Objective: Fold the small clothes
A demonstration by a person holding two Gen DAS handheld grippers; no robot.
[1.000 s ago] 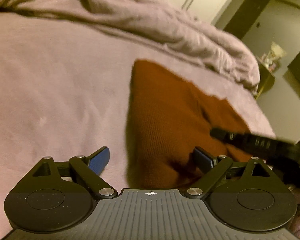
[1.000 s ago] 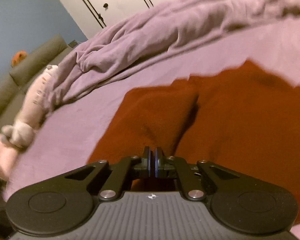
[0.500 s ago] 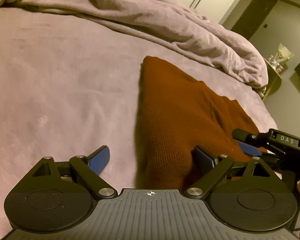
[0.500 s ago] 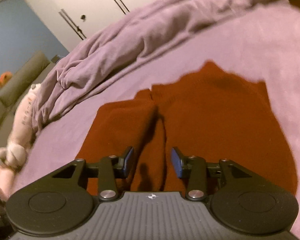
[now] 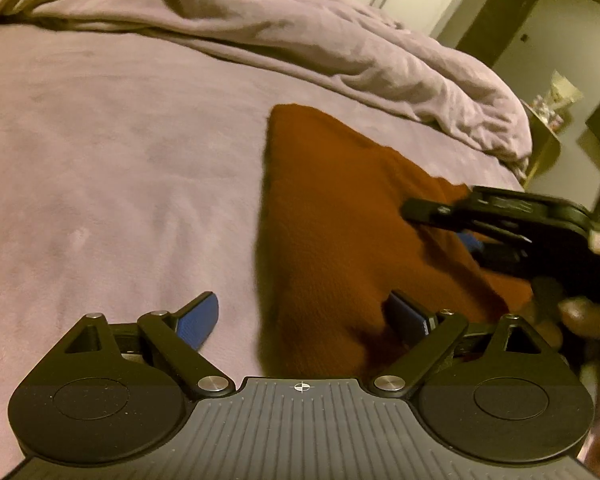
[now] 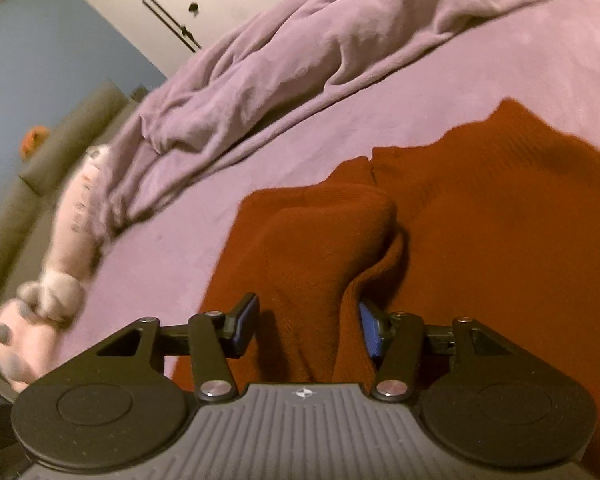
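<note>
Rust-brown knitted garment [image 5: 340, 216] lies on the bed [image 5: 112, 168], partly folded, on the mauve cover. A rumpled blanket [image 5: 284, 36] runs along the far side of the bed.

Left wrist view: left gripper [image 5: 306, 318] spread wide, holding nothing. One blue-padded finger sits over bare bed cover, the other over the near edge of the garment; the garment's left edge runs up between them. From this side the cloth reads as one long wedge narrowing toward the blanket. The right gripper [image 5: 470, 236] comes in from the right edge, low over the garment's right part, blurred; one blue pad visible. Part of a hand [image 5: 584, 312] shows behind it. Background right: a doorway and a small stand with items, too blurred to identify.

Right wrist view: shows what the left does not, the fold itself. A raised hump of knit stands up between the right gripper's [image 6: 308, 326] fingers. Those fingers are partly apart and have just been closing in. The right pad looks to be against the fabric ridge; the left pad stands clear of it. Grip not settled. A shallow dark dent shows in the flat part to the right. Beyond the bed's left edge: a pale pink plush toy [image 6: 56, 280], a grey sofa [image 6: 40, 160], and cupboard doors [image 6: 204, 4].
</note>
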